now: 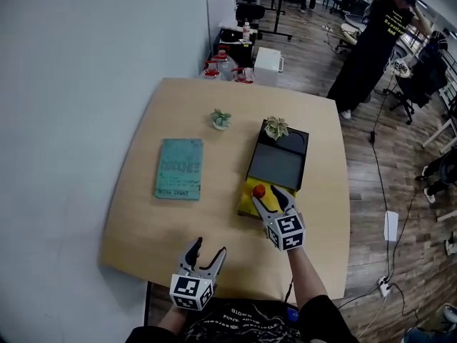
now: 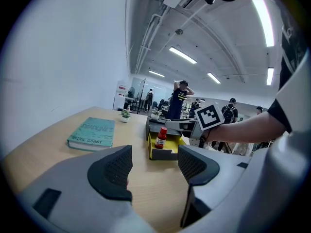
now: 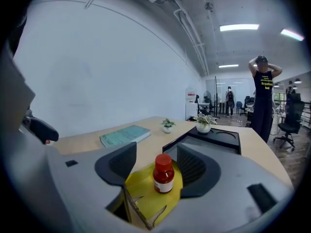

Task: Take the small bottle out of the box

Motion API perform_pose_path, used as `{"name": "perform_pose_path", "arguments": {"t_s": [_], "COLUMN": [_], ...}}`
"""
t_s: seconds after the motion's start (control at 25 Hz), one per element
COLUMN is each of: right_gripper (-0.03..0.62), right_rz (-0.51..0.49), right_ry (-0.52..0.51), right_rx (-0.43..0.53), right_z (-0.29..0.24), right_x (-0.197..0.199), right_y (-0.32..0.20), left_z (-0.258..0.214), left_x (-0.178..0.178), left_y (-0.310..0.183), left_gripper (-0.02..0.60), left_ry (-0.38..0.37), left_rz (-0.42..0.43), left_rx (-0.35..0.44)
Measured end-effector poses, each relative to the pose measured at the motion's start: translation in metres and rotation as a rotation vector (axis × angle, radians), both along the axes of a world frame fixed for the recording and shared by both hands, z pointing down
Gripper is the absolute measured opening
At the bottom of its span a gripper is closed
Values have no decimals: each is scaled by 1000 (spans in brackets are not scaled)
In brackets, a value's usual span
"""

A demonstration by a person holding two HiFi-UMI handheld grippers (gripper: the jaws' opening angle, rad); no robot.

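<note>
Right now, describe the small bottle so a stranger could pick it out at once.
On the wooden table, look right of the green book to the black box with a yellow end. The bottle stands upright in that yellow part; its red cap and white label set it apart from the two potted plants.

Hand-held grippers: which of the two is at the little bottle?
The right hand-held gripper, its open jaws on either side of the red-capped bottle; the left hand-held gripper is open and empty.
</note>
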State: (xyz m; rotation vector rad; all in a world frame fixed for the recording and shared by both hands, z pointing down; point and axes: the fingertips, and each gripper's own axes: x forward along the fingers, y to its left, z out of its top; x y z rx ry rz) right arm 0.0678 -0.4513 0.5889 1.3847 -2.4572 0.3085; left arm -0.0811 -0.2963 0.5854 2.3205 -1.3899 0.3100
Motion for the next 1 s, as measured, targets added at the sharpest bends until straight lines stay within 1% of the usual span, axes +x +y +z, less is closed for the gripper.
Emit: {"name": "perform_pose_path", "arguments": {"t_s": [0.24, 0.44, 0.6, 0.64, 0.68, 0.8, 1.0], "right_gripper": [267, 267, 265, 244, 238, 164, 160], "right_rz": [-24, -55, -46, -39, -33, -28, -26], "right_ry": [11, 26, 22, 20, 19, 23, 39], "right_rx": [-34, -60, -63, -65, -65, -62, -68], "right_z": [26, 42, 49, 50, 51, 50, 49], "right_x": [-6, -11, -8, -7, -6, -6, -7], "right_y": [-18, -25, -35, -36, -36, -37, -36], "left_z": [3, 6, 12, 14, 16, 19, 21], "left_x": [3, -1, -4, -5, -5, -5, -3], "left_y": [1, 0, 0, 1, 3, 6, 5], "left_gripper": [299, 299, 300, 299, 299, 301, 299], "left_ry": [-24, -45, -61, -64, -67, -77, -83], "left_rz": [-6, -33, -55, -59, -62, -69, -66], "left_rx": [-18, -35, -56, -64, -70, -83, -85]}}
